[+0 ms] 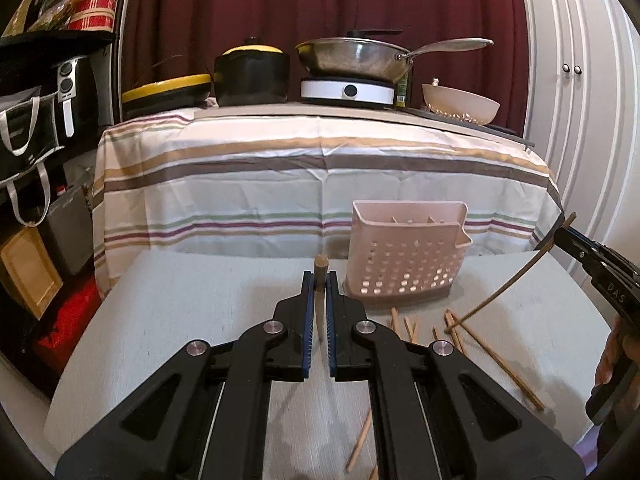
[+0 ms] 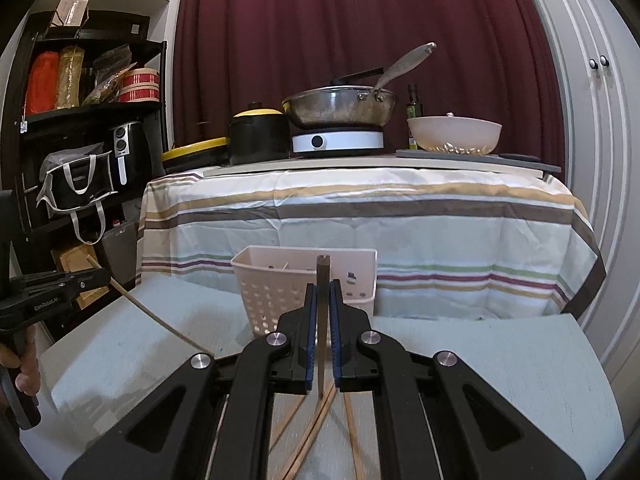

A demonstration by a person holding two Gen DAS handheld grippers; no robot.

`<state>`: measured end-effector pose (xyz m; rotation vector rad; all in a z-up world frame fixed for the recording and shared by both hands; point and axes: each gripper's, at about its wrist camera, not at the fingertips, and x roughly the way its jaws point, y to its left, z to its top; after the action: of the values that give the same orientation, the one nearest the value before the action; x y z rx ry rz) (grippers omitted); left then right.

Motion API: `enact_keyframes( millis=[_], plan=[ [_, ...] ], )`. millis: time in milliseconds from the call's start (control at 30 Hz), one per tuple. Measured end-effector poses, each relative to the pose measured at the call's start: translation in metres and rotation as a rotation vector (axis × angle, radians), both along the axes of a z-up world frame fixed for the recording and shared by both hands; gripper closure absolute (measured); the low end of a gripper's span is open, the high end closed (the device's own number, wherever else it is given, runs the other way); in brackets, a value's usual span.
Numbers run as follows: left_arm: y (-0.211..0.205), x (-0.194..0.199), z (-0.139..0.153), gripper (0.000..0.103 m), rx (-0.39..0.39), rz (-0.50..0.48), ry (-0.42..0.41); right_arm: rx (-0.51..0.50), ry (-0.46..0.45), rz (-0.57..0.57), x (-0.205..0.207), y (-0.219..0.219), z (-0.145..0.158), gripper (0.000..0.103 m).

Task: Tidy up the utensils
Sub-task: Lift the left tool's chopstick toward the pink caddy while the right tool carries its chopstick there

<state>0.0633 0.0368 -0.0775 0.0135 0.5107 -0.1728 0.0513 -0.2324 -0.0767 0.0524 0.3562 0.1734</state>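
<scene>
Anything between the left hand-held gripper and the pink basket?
Only bare table, per the left wrist view: left hand-held gripper, clamping a chopstick, sits beside the basket.

Left gripper [image 1: 320, 282] fingers nearly closed, right gripper [image 2: 323, 290] likewise, both seemingly level, raised

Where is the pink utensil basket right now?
The basket stands upright on the grey table, just beyond both grippers' tips and in front of the striped cloth, with loose chopsticks lying before it.
</scene>
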Motion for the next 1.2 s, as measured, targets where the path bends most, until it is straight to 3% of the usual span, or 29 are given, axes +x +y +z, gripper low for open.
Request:
enact_keyframes(
  millis=[367,633,1000,1200],
  plan=[
    [0.002,0.023,0.03,0.097,-0.035,-0.031,-0.043,0.037,-0.024,0.017,0.013,-0.004,0.019,0.096],
    [0.002,0.032,0.082,0.097,-0.081,-0.09,-0.099,0.063,-0.115,0.04,0.015,-0.015,0.068,0.096],
    [-0.031,0.065,0.168,0.097,-0.072,-0.124,-0.306,0.06,-0.222,0.017,0.053,-0.025,0.112,0.096],
    [-0.053,0.093,0.168,0.097,-0.088,-0.131,-0.354,0.069,-0.215,-0.005,0.089,-0.033,0.106,0.096]
  ],
)
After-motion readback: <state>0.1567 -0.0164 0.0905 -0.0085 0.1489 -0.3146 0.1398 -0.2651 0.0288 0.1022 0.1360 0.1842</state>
